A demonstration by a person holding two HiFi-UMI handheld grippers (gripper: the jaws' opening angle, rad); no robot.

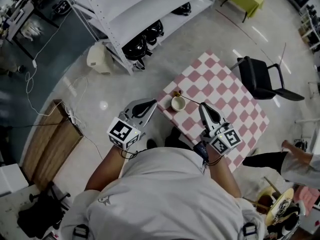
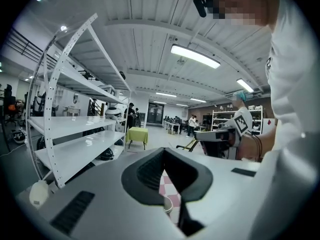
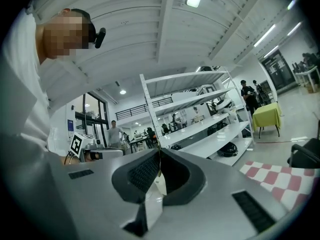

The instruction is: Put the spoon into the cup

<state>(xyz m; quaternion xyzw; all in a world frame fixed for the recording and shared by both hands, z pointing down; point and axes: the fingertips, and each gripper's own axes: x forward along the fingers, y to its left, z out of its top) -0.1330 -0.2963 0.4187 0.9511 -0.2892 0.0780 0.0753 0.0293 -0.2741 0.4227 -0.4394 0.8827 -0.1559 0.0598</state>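
We see a black chair (image 1: 261,77) at the checkered table's (image 1: 226,95) 2 o'clock edge. A white shelf rack (image 1: 150,9) with dark helmets (image 1: 149,35) runs across 11 to 12 o'clock, and a wooden board (image 1: 51,140) lies on the floor at 9 o'clock. Someone's leg (image 1: 267,159) reaches in at the table's 4 o'clock corner.

The cup (image 1: 178,103) stands upright near the table's near-left edge. The right gripper (image 1: 203,105) has its claw pinched on the end of the spoon (image 1: 192,100). The thin handle runs toward 10 o'clock past the cup's rim, and its brown end shows just beyond the cup at 12 o'clock. The left gripper (image 1: 153,102) hangs off the table edge at the cup's 9 o'clock, with its claw pressed together on nothing.

Only the head view shows the spoon's whole length. The right gripper view gives only a thin sliver at the closed tips. The left gripper view shows the cup's rim and pink squares below its jaws, and the other gripper at 3 o'clock.

The cloth beyond the cup, toward 1 o'clock, lies bare, and open floor lies between the table and the rack.
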